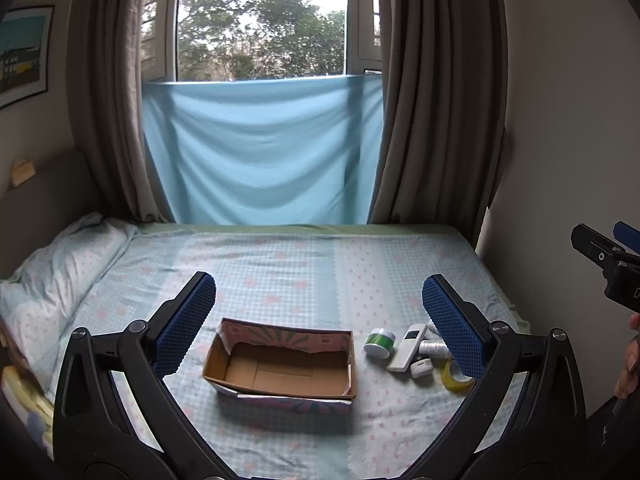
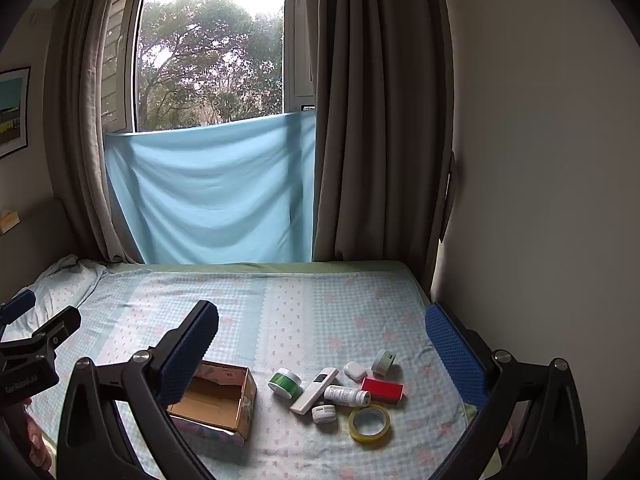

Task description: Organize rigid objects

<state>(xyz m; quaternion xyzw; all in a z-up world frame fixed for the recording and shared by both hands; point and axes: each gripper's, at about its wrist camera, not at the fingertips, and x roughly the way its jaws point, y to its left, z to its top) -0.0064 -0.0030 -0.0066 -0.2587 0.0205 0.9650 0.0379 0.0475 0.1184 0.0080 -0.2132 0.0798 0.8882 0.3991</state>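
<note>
On the bed [image 2: 320, 312], both grippers' jaws gape wide (nothing held) above the cardboard box [image 1: 280, 364] and clutter

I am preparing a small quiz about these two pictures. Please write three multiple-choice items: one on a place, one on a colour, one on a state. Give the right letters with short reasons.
1. Where does the tape roll lie relative to the cardboard box?
A. Inside it
B. On the bed, to its right
C. On the pillow

2. What colour is the flat rectangular block among the small items?
A. Red
B. Black
C. Purple

3. What is the state of the box?
A. Open and empty
B. Closed with a lid
C. Full of bottles

Answers:
1 B: in the right wrist view the roll rests on the sheet beside the green jar and white remote, outside the box.
2 A: its faces are plainly red.
3 A: the left wrist view shows bare cardboard floor, nothing inside. The left tool and right tool are both open and hold nothing.
</note>
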